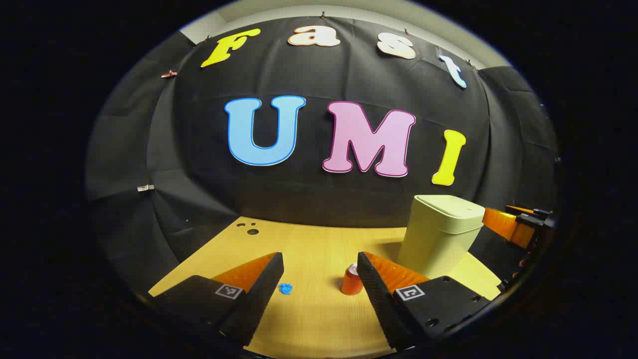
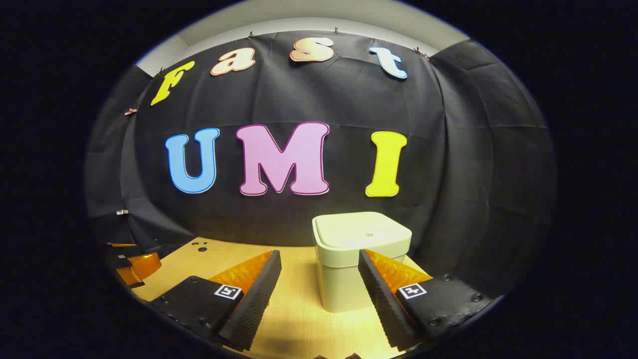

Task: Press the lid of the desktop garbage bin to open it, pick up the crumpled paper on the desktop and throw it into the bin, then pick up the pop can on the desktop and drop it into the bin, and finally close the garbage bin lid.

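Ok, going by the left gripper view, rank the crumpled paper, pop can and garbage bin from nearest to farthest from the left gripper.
1. Crumpled paper, beside its left finger.
2. Pop can, by its right finger; close to call with the paper.
3. Garbage bin, farther back right.

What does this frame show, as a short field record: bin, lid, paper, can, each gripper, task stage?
bin: pale, upright on the table, near the wall
lid: shut
paper: small blue ball on the table, left of the can
can: orange, upright, beside the bin
left gripper: open, holding nothing, facing paper and can
right gripper: open, holding nothing, facing the bin
stage: lid not yet pressed; nothing picked up
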Available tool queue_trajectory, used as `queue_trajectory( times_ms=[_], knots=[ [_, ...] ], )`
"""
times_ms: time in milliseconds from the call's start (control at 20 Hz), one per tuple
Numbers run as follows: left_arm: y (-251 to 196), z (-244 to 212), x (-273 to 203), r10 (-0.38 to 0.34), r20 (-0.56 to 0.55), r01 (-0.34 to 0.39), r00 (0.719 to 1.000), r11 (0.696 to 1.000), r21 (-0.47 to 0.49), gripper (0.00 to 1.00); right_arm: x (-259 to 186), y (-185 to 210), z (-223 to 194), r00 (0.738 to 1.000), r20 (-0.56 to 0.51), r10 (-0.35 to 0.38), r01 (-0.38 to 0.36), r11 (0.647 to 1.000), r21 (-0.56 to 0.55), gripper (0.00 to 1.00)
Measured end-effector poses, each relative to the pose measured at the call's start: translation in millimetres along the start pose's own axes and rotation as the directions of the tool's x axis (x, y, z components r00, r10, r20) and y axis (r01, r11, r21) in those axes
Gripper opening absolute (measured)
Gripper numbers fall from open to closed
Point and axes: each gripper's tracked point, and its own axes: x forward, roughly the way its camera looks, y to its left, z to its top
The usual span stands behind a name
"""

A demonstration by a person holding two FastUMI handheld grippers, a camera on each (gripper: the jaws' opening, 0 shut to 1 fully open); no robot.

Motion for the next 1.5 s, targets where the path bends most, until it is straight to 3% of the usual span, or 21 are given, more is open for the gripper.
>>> queue_trajectory(
  times_ms=[500, 1050, 1500],
  knots=[
    [-18.4, -1.2, 15.0, -0.011, -0.022, 0.011, 1.0, 1.0, -0.003, 0.95, 18.2, 2.4, -6.3, 0.999, -0.02, 0.047, -0.047, 0.999, -0.014, 0.98],
    [-24.6, 0.4, 18.9, -0.024, -0.017, 0.024, 1.0, 1.0, 0.015, 0.95, 32.1, 2.4, -2.0, 0.999, -0.005, 0.05, -0.05, 0.999, 0.005, 0.98],
    [-27.5, -5.4, 22.8, -0.041, -0.027, 0.042, 0.999, 0.999, 0.032, 0.95, 37.1, 4.3, 0.6, 0.999, 0.014, 0.034, -0.033, 0.999, -0.043, 0.97]
  ],
)
